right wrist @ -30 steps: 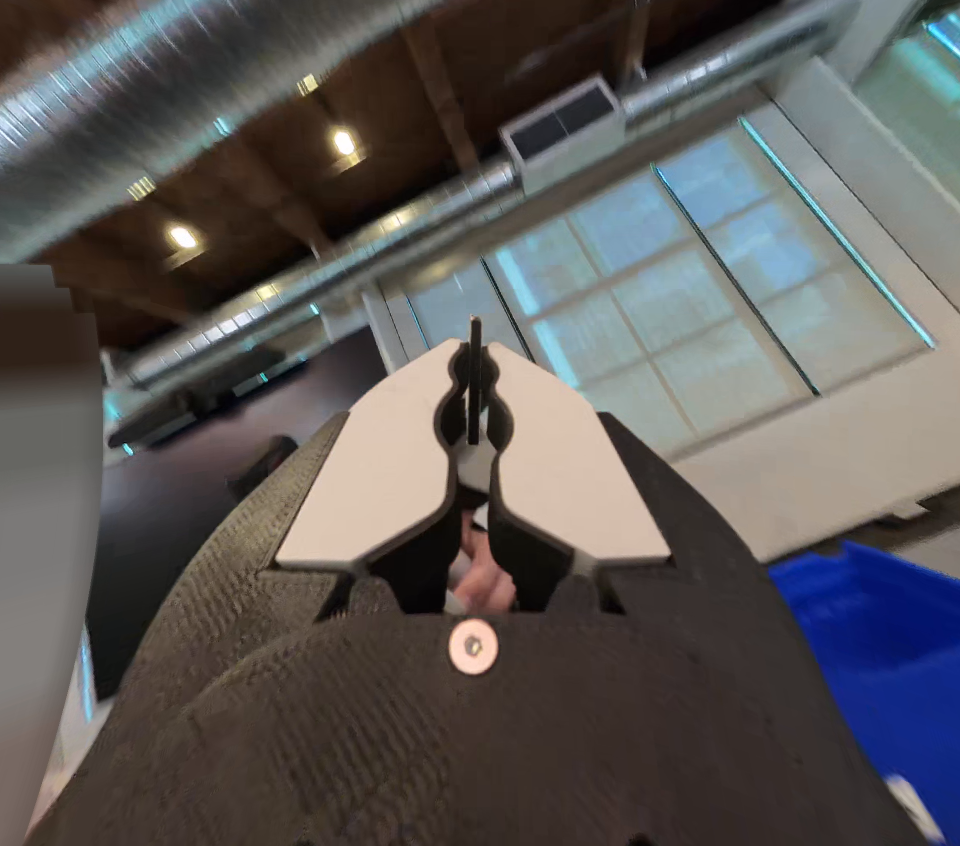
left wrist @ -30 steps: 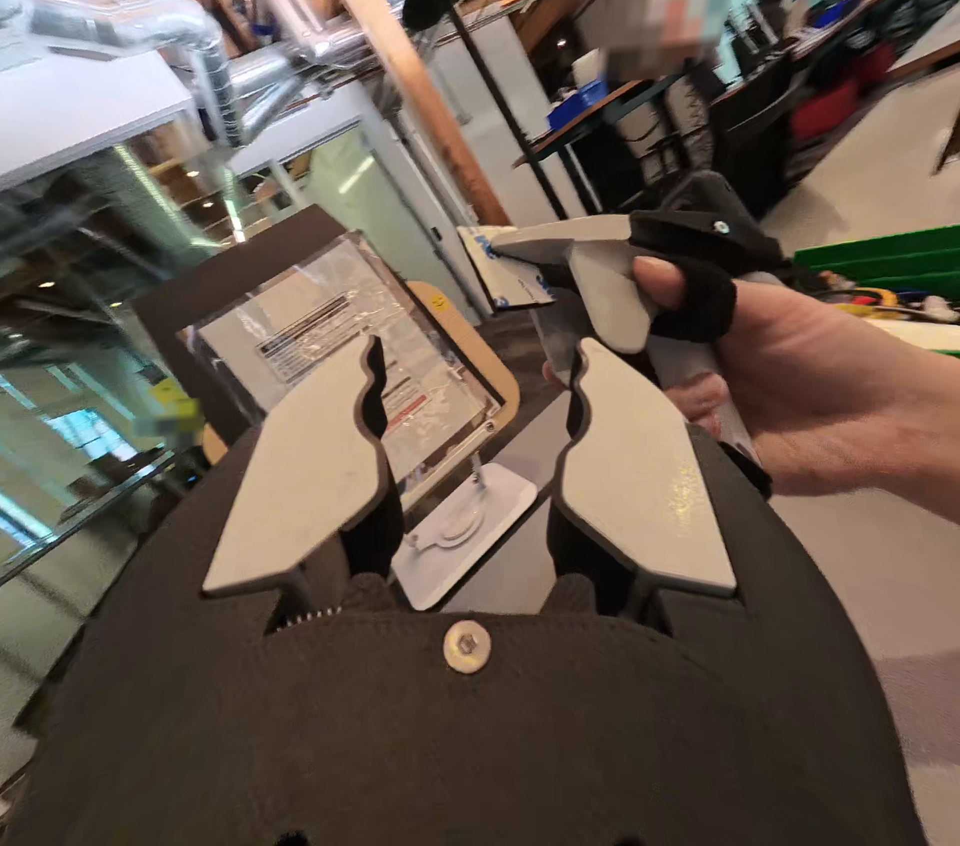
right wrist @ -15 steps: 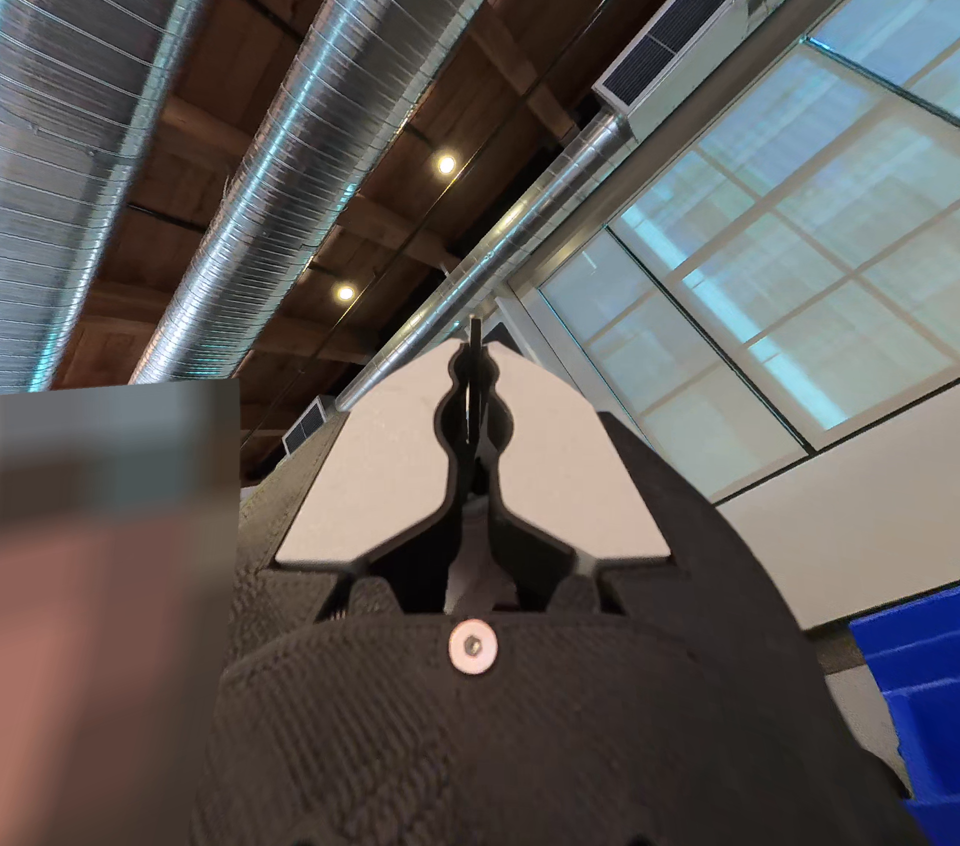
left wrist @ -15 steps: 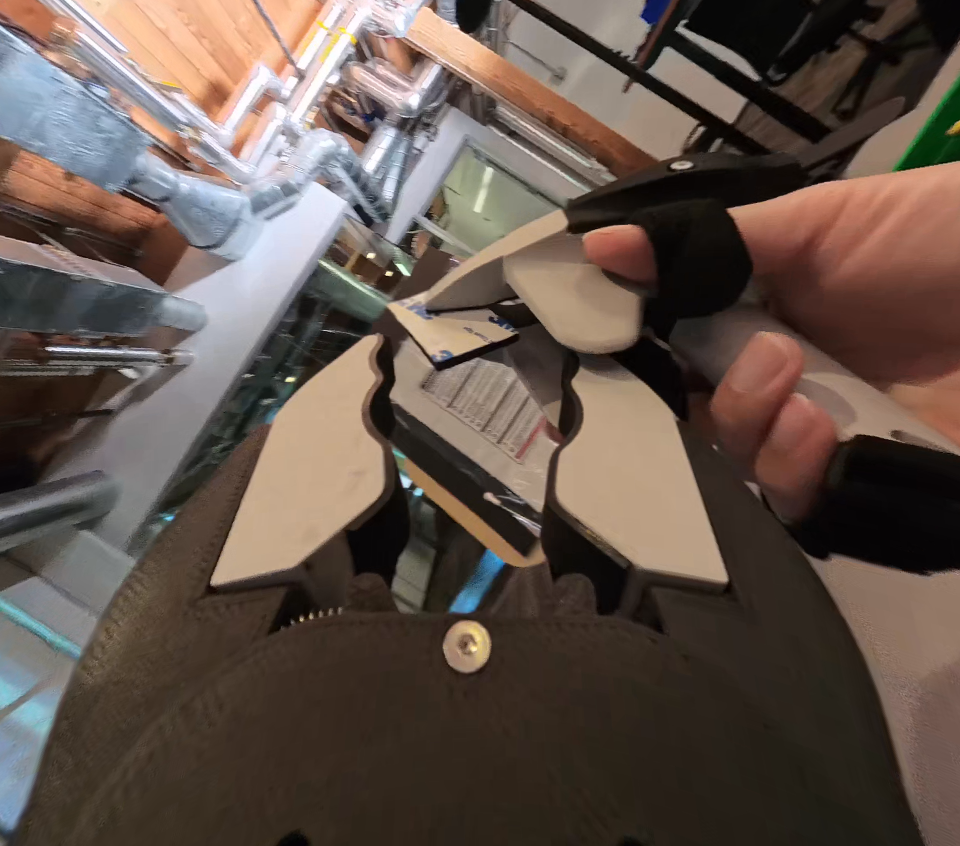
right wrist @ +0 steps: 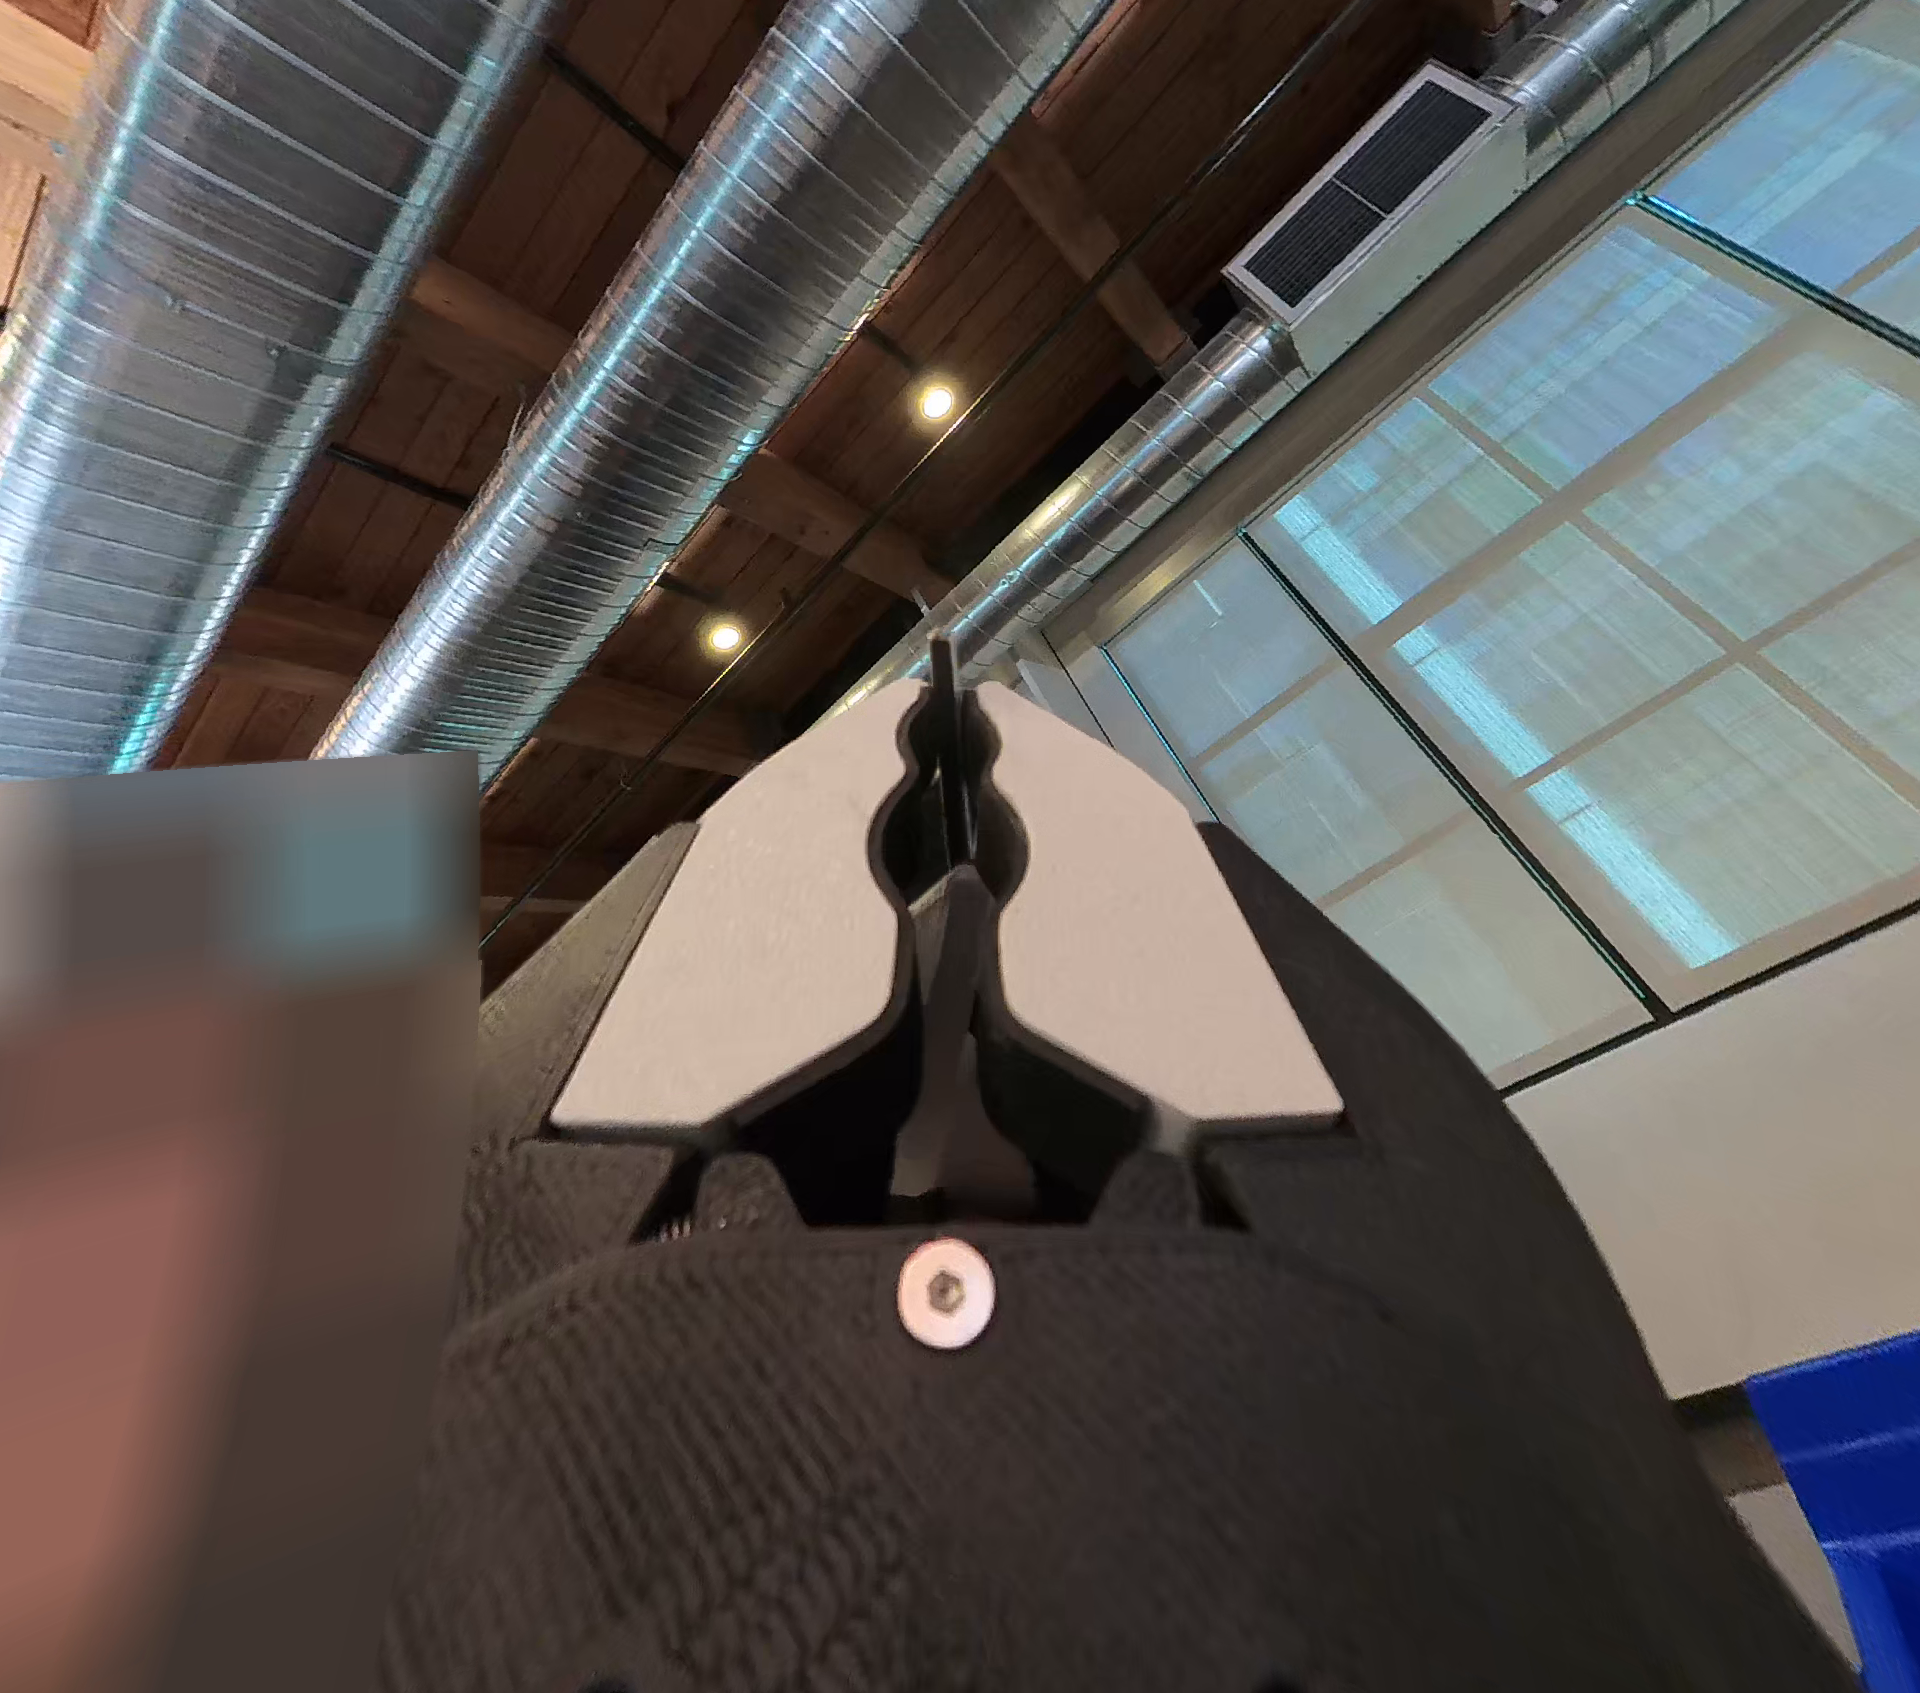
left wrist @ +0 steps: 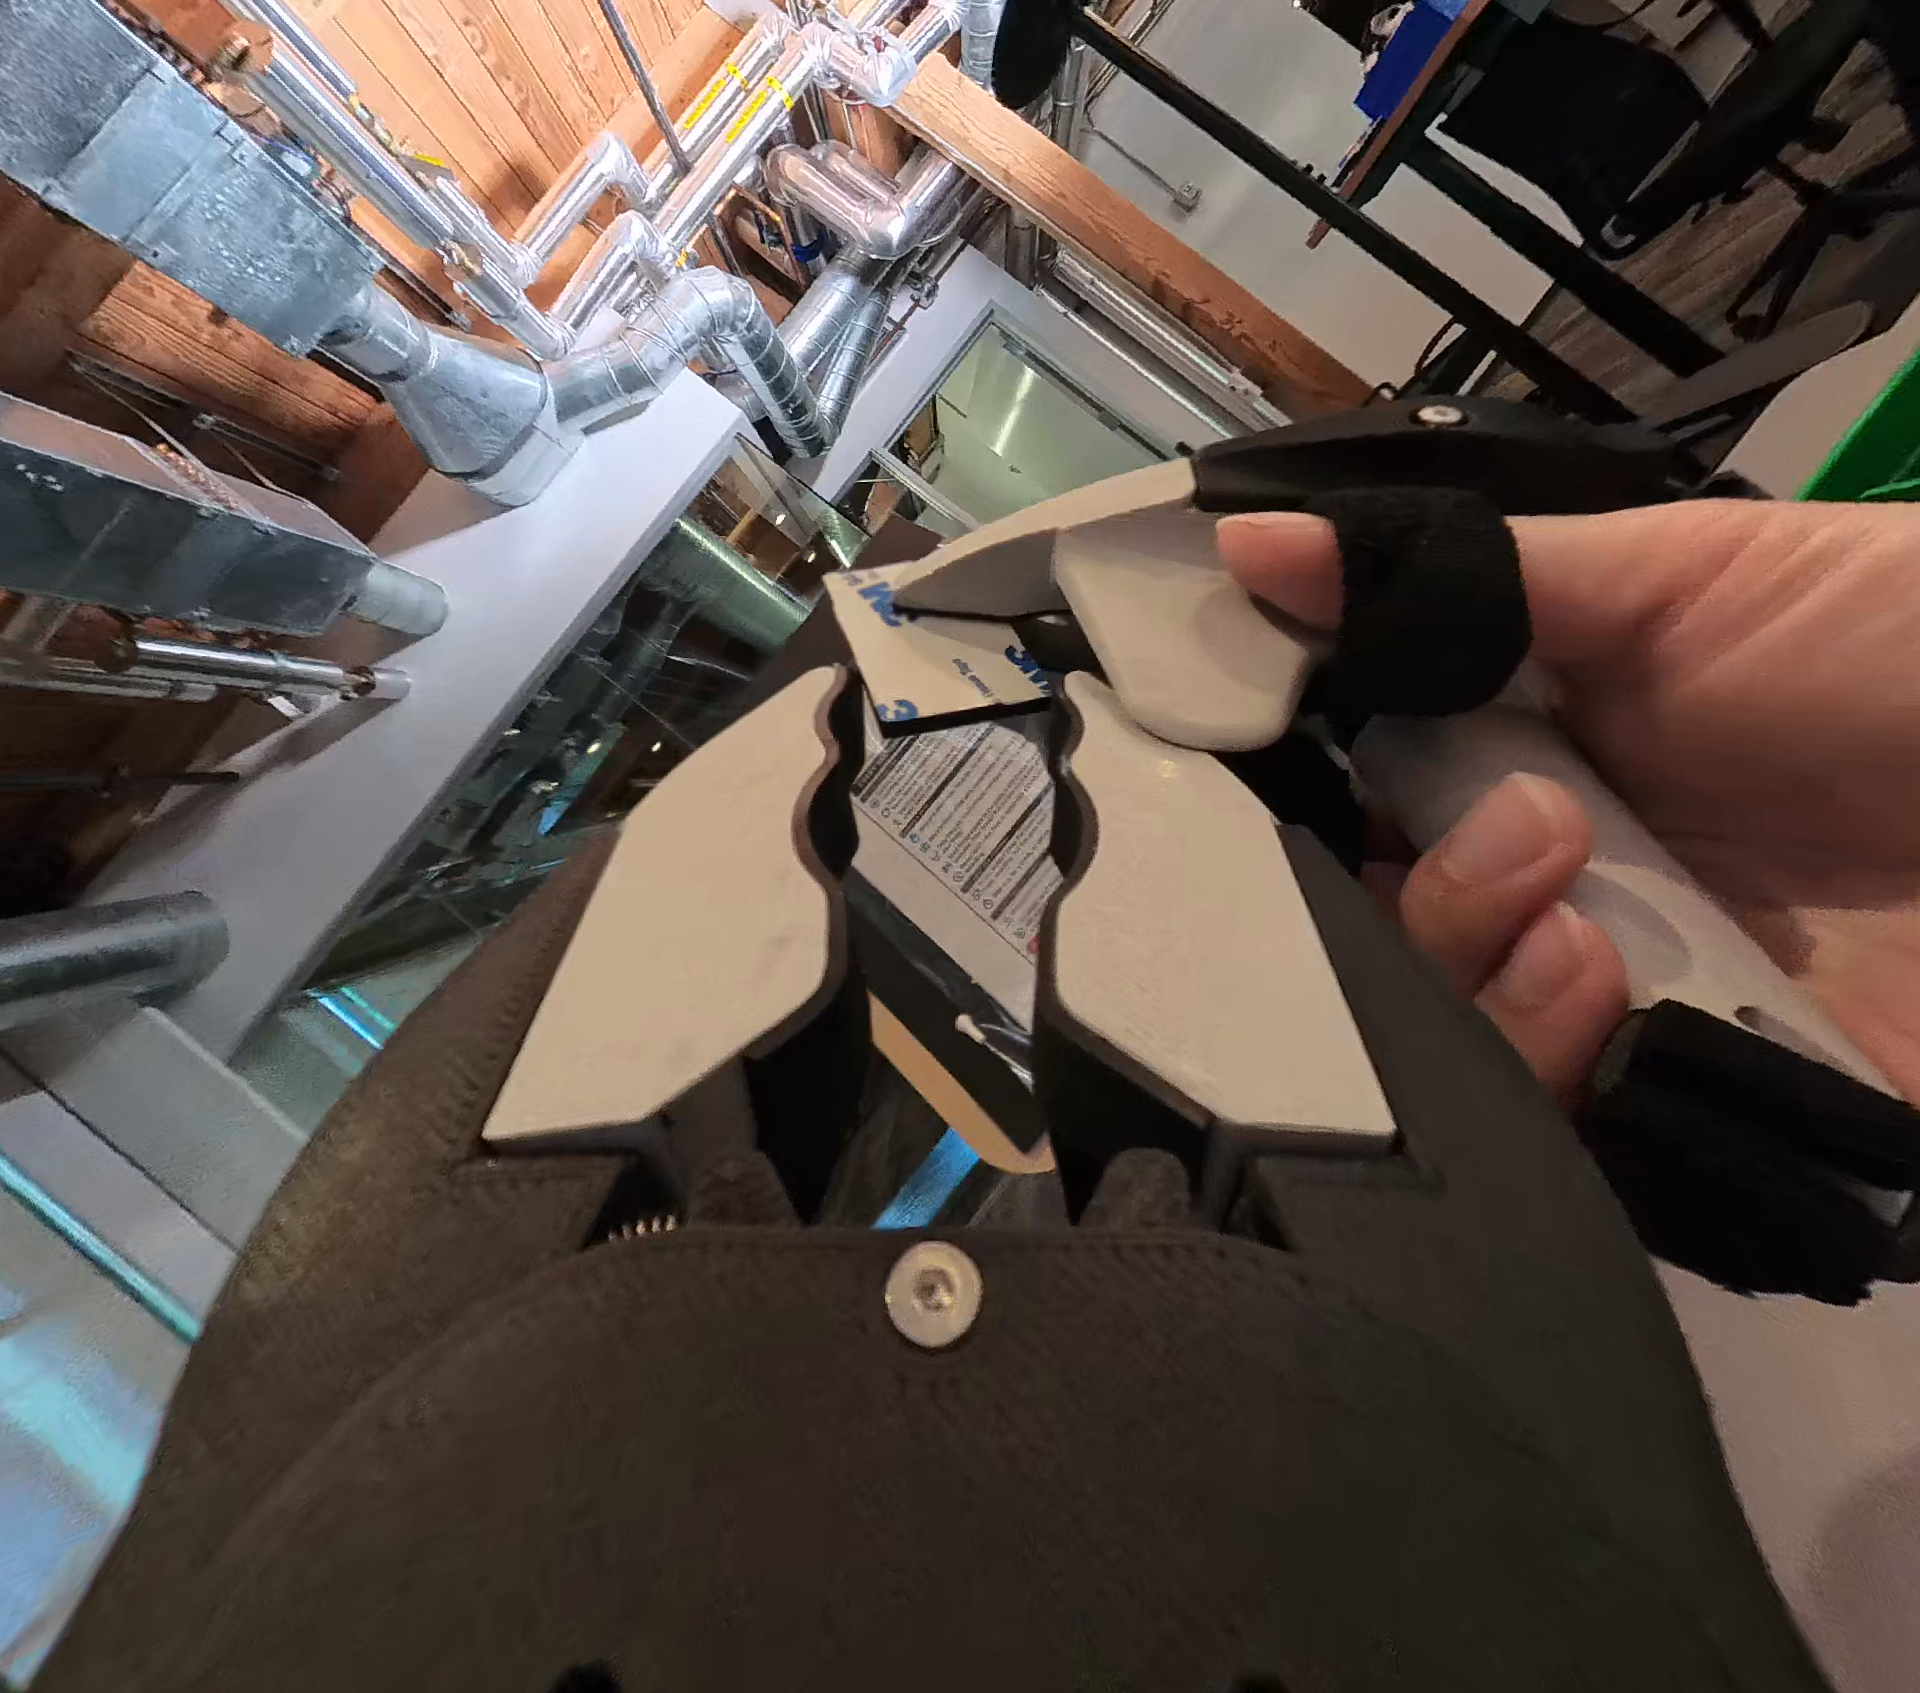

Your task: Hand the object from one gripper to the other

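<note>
- Left wrist view: left gripper (left wrist: 951,734) spread around the flat package (left wrist: 951,822), not pinching it.
- Right gripper (right wrist: 948,698), fingers pressed together, pinches the package's upper corner, held edge-on.

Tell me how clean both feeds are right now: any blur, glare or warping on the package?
Left wrist view: sharp on the flat package between the open left tool, mild sheen on its plastic, wide-angle bending at the pipes. Right wrist view: package seen edge-on in the shut right tool, bright windows, mosaic patch lower left.
</note>
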The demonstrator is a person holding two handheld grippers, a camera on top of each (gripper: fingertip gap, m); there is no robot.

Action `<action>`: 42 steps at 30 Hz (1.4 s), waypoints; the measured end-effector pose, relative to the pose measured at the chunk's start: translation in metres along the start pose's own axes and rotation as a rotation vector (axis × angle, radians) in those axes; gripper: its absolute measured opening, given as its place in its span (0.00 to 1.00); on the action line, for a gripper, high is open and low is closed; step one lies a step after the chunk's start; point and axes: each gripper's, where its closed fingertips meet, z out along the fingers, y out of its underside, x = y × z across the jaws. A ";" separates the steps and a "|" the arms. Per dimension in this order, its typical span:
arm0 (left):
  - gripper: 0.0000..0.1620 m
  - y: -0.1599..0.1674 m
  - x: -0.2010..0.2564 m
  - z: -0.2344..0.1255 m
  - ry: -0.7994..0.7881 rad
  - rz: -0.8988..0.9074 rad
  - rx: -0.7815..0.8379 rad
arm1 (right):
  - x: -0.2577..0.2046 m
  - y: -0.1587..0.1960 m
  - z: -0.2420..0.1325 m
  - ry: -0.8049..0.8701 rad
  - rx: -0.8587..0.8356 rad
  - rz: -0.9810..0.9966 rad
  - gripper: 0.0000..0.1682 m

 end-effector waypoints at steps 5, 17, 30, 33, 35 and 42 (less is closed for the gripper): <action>0.20 -0.005 -0.002 -0.003 -0.007 0.001 0.029 | -0.006 0.002 0.002 -0.014 -0.013 -0.042 0.03; 0.20 0.009 -0.002 -0.022 0.324 -0.285 -0.007 | -0.018 -0.016 -0.007 0.115 -0.278 -0.873 0.14; 0.20 0.032 -0.001 -0.050 0.651 -0.690 -0.136 | 0.014 0.042 -0.020 0.125 -0.746 -2.351 0.20; 0.20 0.032 0.008 -0.053 0.706 -0.691 -0.154 | 0.024 0.046 -0.022 0.142 -0.807 -2.422 0.20; 0.20 0.028 0.013 -0.054 0.734 -0.695 -0.150 | 0.027 0.047 -0.024 0.146 -0.830 -2.416 0.12; 0.33 0.022 -0.033 -0.036 0.380 -0.549 -0.009 | 0.015 0.013 -0.014 0.362 -0.612 -1.862 0.02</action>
